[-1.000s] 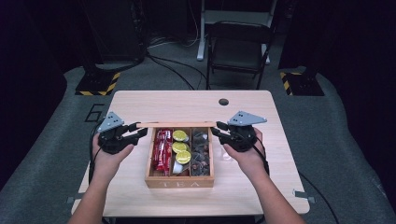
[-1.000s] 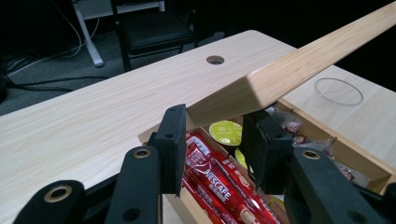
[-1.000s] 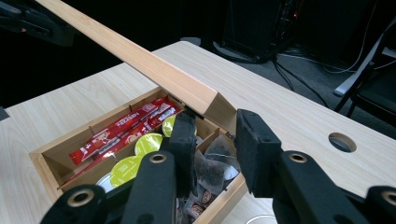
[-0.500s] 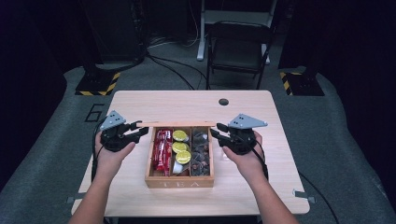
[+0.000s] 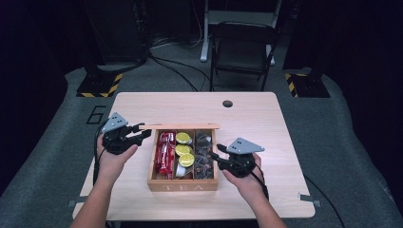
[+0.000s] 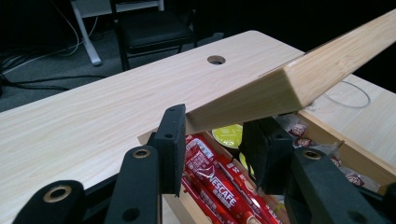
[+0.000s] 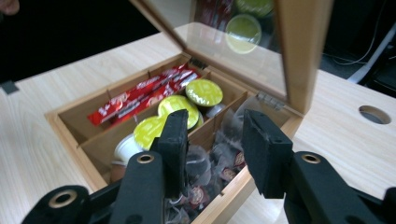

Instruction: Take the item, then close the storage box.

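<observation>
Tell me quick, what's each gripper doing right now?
Left gripper: closed on the edge of the tea box's lid, holding it open.
Right gripper: open, holding nothing; jaws have just been opening, over the tea bags.

Your right gripper (image 7: 215,154) rises from the bottom edge, its two black jaws apart with nothing pressed between the pads; they have just been opening. Directly beyond and below your fingertips sits the open light wooden box with compartments (image 7: 65,119). Between your fingers lie the clear-wrapped tea bags with small round tags (image 7: 219,161). Just left of your left finger are the white capsules with yellow-green foil lids (image 7: 149,130); farther left, the red sachet sticks (image 7: 135,95). Above your fingertips stands the raised glass-paned wooden lid (image 7: 299,51), reflecting a lid. The pale wooden table (image 7: 345,140) extends right of your right finger.
</observation>
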{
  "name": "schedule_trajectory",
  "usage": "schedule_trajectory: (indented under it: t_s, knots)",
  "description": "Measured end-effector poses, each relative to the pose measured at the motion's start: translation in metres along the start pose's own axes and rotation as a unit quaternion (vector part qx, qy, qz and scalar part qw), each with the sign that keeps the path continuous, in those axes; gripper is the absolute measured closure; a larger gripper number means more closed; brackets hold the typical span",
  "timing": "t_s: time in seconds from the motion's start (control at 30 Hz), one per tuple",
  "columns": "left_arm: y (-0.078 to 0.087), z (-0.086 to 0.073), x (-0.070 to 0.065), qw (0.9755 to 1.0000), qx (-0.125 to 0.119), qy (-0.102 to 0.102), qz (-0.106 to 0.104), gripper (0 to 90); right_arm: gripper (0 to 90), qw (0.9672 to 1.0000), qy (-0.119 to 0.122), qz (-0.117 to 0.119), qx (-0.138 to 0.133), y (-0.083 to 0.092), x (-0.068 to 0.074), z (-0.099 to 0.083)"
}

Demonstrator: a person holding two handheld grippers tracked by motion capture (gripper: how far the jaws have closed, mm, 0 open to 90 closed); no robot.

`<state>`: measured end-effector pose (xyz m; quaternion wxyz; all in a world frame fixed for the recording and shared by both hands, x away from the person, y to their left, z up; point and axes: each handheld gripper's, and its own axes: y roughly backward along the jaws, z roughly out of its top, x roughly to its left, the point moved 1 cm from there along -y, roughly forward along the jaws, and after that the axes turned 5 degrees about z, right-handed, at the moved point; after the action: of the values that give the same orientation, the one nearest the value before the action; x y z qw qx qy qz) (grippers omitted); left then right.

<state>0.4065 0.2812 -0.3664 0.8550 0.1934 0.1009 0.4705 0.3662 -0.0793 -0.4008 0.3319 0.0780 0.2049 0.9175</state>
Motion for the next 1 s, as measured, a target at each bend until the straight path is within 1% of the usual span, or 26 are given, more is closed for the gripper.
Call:
schedule_trajectory:
  t_s: [0.07, 0.1, 0.13, 0.2, 0.27, 0.3, 0.33, 0.37, 0.43, 0.53, 0.57, 0.67, 0.8, 0.83, 0.87, 0.9, 1.0]
  knots:
    - [0.000, 0.000, 0.000, 1.0000, 0.003, -0.001, -0.002, 59.8, 59.8, 1.0000, -0.003, 0.004, 0.003, -0.005, 0.002, -0.006]
    - [0.000, -0.001, 0.000, 1.0000, 0.001, -0.001, 0.000, 59.7, 59.1, 0.9999, -0.006, 0.010, 0.004, -0.007, 0.002, -0.009]
    - [0.000, -0.001, 0.000, 1.0000, 0.001, -0.001, 0.000, 59.7, 58.6, 0.9998, -0.012, 0.013, 0.006, -0.010, 0.003, -0.013]
    - [0.000, -0.002, 0.000, 1.0000, 0.002, -0.002, -0.003, 59.6, 58.3, 0.9995, -0.016, 0.023, 0.016, -0.018, 0.004, -0.019]
    - [0.000, -0.002, 0.000, 1.0000, 0.003, 0.000, -0.004, 59.4, 57.9, 0.9992, -0.019, 0.027, 0.024, -0.024, 0.006, -0.023]
    - [0.000, -0.002, 0.000, 1.0000, 0.003, -0.001, -0.005, 59.4, 57.5, 0.9989, -0.019, 0.034, 0.025, -0.027, 0.006, -0.025]
    - [0.000, -0.002, 0.000, 1.0000, 0.003, -0.002, -0.005, 59.5, 56.9, 0.9987, -0.019, 0.037, 0.029, -0.031, 0.008, -0.027]
    - [0.000, -0.003, 0.000, 1.0000, 0.002, -0.002, -0.005, 59.4, 56.4, 0.9986, -0.014, 0.038, 0.035, -0.034, 0.009, -0.029]
    - [0.000, -0.004, 0.000, 1.0000, 0.001, 0.001, -0.007, 59.2, 56.2, 0.9982, -0.012, 0.041, 0.042, -0.039, 0.012, -0.032]
    - [0.000, -0.004, 0.000, 1.0000, 0.002, 0.000, -0.007, 59.1, 55.9, 0.9977, -0.013, 0.047, 0.048, -0.043, 0.015, -0.035]
    - [0.000, -0.004, 0.000, 1.0000, 0.002, 0.001, -0.007, 59.1, 55.7, 0.9974, -0.017, 0.050, 0.050, -0.044, 0.016, -0.036]
    - [0.001, -0.004, 0.000, 1.0000, 0.005, -0.001, -0.007, 59.1, 54.3, 0.9970, -0.014, 0.053, 0.055, -0.048, 0.018, -0.039]
    - [0.000, -0.004, 0.000, 1.0000, 0.004, -0.001, -0.006, 59.0, 53.5, 0.9960, -0.015, 0.062, 0.062, -0.051, 0.020, -0.041]
    - [0.000, -0.004, 0.000, 1.0000, 0.004, -0.001, -0.006, 58.9, 53.5, 0.9960, -0.015, 0.059, 0.066, -0.052, 0.020, -0.041]
    - [0.000, -0.004, 0.000, 1.0000, 0.003, -0.001, -0.005, 58.9, 53.5, 0.9960, -0.012, 0.061, 0.065, -0.053, 0.019, -0.042]
    - [0.000, -0.004, 0.000, 1.0000, 0.004, -0.003, -0.005, 58.9, 53.5, 0.9959, -0.015, 0.060, 0.066, -0.053, 0.019, -0.042]
    - [0.000, -0.006, -0.001, 1.0000, 0.003, 0.001, -0.005, 58.7, 53.5, 0.9954, -0.023, 0.063, 0.069, -0.056, 0.018, -0.044]
